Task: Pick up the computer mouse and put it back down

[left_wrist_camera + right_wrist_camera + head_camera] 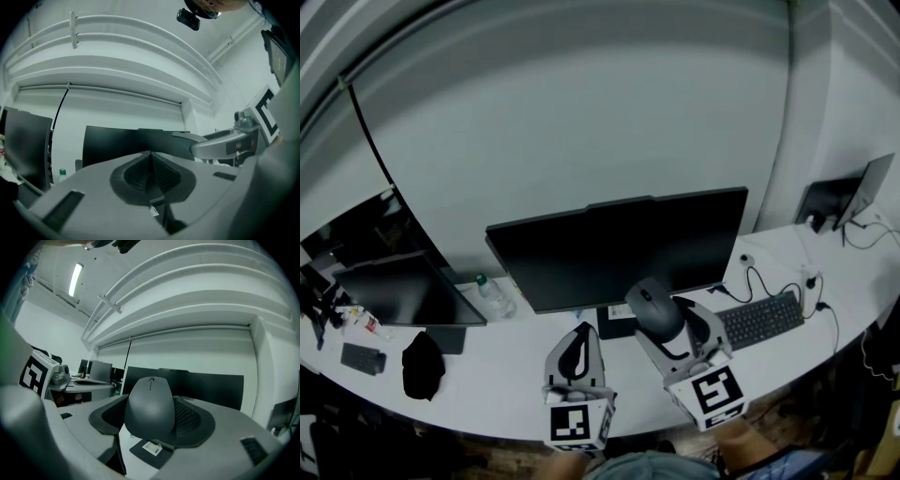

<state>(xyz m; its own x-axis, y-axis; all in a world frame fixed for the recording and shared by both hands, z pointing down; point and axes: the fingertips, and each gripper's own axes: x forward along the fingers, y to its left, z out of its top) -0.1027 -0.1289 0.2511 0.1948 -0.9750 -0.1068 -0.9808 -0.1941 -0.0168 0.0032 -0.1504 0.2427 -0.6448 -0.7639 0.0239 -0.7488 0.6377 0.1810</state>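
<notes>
My right gripper (670,326) clamps the mouse (151,408) by its two sides and holds it off the desk (487,366), above the desk's middle, in front of the monitor (619,248). It seems light, rigid and smooth, so probably slippery; the sides suit gripping. My left gripper (150,174) is closed on nothing.

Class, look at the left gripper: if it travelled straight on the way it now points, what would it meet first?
Most likely the large dark monitor. The left gripper, jaws shut and empty, points at its screen with nothing visible between them, though depth is hard to judge.
</notes>
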